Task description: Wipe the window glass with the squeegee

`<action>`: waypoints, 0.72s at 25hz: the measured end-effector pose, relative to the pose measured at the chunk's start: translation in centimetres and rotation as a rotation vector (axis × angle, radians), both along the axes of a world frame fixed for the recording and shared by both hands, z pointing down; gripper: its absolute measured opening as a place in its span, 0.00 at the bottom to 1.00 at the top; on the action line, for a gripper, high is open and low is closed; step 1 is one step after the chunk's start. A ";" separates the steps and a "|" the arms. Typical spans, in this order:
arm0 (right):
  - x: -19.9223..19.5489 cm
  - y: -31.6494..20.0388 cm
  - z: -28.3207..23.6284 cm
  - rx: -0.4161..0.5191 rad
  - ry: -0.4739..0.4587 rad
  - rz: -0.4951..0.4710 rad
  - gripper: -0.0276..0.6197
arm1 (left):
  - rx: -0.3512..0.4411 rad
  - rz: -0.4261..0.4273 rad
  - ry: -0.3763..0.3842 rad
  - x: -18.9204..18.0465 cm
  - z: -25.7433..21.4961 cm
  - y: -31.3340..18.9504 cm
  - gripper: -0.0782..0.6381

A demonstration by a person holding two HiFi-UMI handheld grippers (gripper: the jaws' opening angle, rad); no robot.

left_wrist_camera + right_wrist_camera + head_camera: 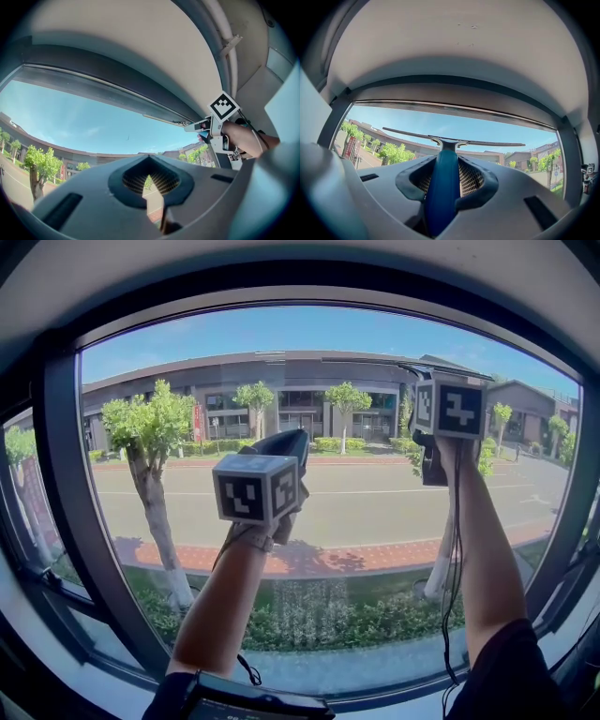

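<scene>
The squeegee has a blue handle point(442, 187) and a thin dark blade point(487, 143). My right gripper point(446, 165) is shut on that handle, and the blade lies level high on the window glass point(393, 124), just under the top frame. In the head view the right gripper point(420, 395) is raised at the upper right, with the blade point(375, 363) showing as a thin line above it. My left gripper point(289, 442) hangs lower, at the middle of the glass point(356, 507). Its jaws are shut with nothing between them point(150, 165), and it is away from the squeegee.
A dark window frame point(66, 512) rings the pane, with a narrower pane point(23, 502) to the left and the sill point(375, 667) below. A white ceiling point(464, 42) is close above the top frame. Outside are a street, trees and buildings. Cables trail from both arms.
</scene>
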State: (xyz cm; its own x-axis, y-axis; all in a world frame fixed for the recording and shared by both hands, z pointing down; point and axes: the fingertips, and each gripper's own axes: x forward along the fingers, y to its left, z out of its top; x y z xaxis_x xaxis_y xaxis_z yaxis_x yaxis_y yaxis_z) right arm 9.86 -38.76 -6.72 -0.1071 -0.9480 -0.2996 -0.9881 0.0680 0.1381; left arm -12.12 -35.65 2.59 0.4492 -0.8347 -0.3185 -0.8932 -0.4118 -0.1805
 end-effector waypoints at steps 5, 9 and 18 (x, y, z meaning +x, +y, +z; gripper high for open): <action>-0.1 0.1 0.9 0.007 0.016 -0.002 0.23 | -0.007 0.001 0.005 0.1 0.6 -0.1 0.11; -0.4 0.3 2.1 0.015 0.041 0.002 0.23 | -0.009 0.004 -0.006 0.5 1.5 0.0 0.11; -0.9 0.3 3.8 0.016 0.055 -0.021 0.23 | -0.029 0.009 -0.015 1.3 3.0 -0.3 0.11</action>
State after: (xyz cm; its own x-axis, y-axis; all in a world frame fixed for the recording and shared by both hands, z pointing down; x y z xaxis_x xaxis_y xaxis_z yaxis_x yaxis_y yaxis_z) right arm 8.92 -38.51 -2.87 -0.1435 -0.9405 -0.3079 -0.9773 0.0858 0.1936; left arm -10.82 -35.96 5.58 0.4616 -0.8393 -0.2873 -0.8866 -0.4254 -0.1819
